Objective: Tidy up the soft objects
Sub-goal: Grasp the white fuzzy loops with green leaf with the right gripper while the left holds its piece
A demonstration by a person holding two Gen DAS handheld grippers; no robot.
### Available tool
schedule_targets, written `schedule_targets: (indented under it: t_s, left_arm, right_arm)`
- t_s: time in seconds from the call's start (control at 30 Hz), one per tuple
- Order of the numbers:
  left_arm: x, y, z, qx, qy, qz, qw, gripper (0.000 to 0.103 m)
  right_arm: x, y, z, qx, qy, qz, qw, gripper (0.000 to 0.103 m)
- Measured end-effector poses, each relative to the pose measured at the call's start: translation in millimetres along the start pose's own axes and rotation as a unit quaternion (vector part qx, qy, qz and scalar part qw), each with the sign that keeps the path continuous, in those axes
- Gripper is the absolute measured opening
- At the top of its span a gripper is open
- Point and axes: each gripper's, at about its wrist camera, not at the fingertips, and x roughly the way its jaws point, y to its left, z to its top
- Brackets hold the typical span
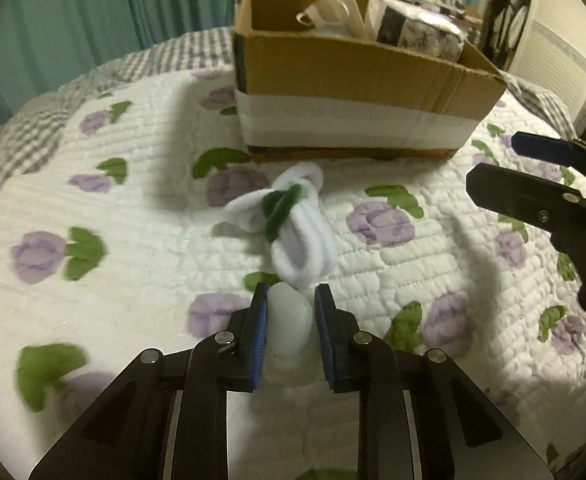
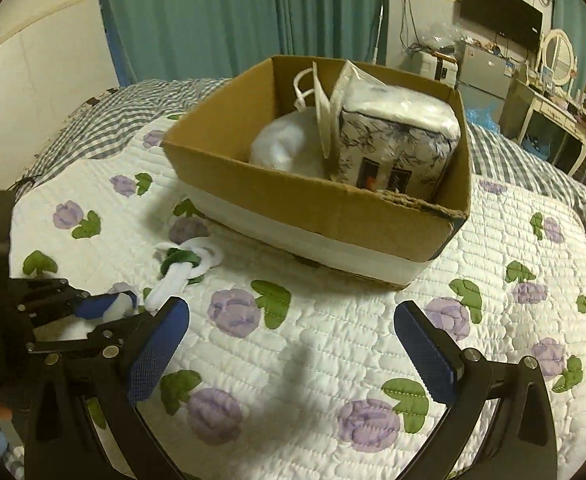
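The cardboard box (image 2: 313, 204) already holds soft packs. Before it, the left gripper (image 1: 291, 300) pinches the white-and-green plush toy (image 1: 293, 220), perhaps lifting it; the right gripper (image 2: 291, 320) hangs spread, empty.

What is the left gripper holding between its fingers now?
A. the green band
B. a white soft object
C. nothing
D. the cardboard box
B: the left gripper is shut on a white soft object, its fingers pressing both sides.
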Motion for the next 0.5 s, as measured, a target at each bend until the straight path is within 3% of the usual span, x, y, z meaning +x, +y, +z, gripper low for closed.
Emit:
schedule_targets:
  t_s: [0.27,0.5]
  left_arm:
    - [-35.2,26.4,3.2,-0.017,-0.027,0.014,0.9994,0.015]
    - [-36.8,57.6,17.2,-0.041,-0.041,0.038,0.9976,0.014]
  right_arm:
    - [-2.4,31.9,11.5,-0.037,-0.002,0.002,0.999,0.103]
    - [26.7,64.3,20.4,-0.050,0.010,0.026,0.998,0.100]
